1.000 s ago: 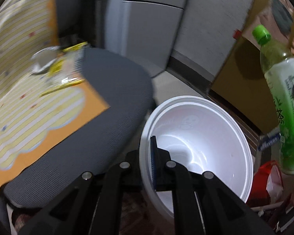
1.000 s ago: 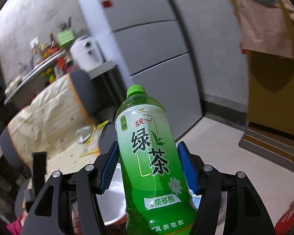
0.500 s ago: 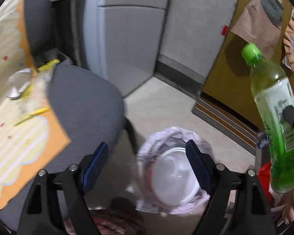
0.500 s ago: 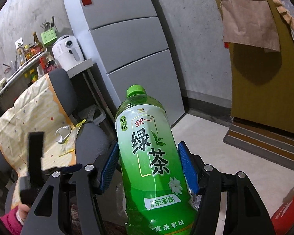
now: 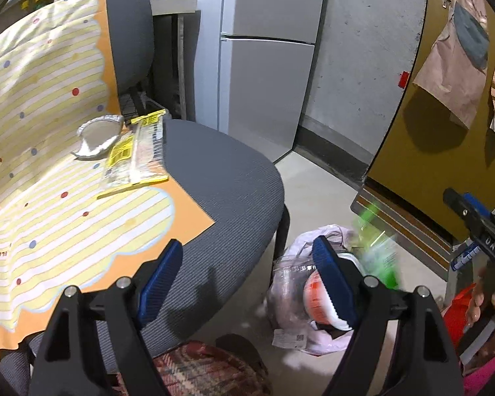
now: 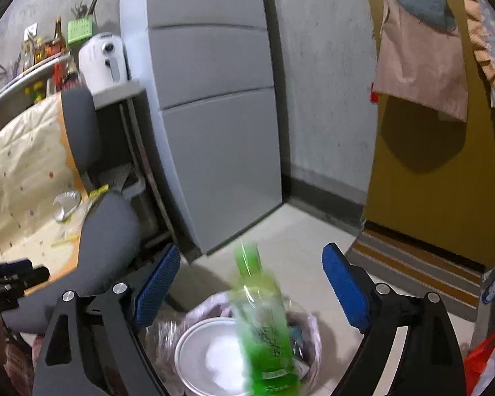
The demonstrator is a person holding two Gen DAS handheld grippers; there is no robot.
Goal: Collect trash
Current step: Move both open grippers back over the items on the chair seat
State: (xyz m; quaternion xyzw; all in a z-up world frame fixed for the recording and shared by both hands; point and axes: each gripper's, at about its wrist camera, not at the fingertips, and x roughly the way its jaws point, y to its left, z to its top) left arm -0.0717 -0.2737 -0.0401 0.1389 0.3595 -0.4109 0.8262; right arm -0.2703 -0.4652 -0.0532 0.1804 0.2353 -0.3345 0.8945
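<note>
1. Right hand-held gripper (image 6: pixel 250 283): blue pads spread wide apart, gripping nothing.
2. Green plastic tea bottle (image 6: pixel 264 323): motion-blurred, out of the grip, sitting low between the right fingers, cap end up and away, base end down at the bag mouth. Long axis roughly upright, slightly tilted. Cannot tell whether touching the bowl yet.
3. Pale translucent plastic trash bag (image 6: pixel 310 326): lying on the floor directly below the right hand-held gripper, mouth open, holding a white foam bowl (image 6: pixel 208 356). Bottle blur overlapping the bowl's right rim.
4. Left hand-held gripper (image 5: pixel 247 270): pads also wide apart, empty, hovering over the front edge of the grey fabric office chair seat (image 5: pixel 234 191).
5. Same bag (image 5: pixel 300 257) showing in the left view just right of the chair leg, partly behind the right finger; green blur of the bottle (image 5: pixel 376 257) above it.
6. Remaining trash, judging by the task: crumpled silver foil tray (image 5: pixel 99 135) and clear yellow-printed plastic wrapper (image 5: pixel 135 161), touching each other, lying on the striped yellow paper sheet (image 5: pixel 49 178) draped over the seat.
7. Both pieces lying ahead and up-left of the left hand-held gripper, well apart from the right one; left hand nearer.
8. Wrapper's long axis running roughly away from the left fingers; likely needing a wrist turn to pinch across it.
</note>
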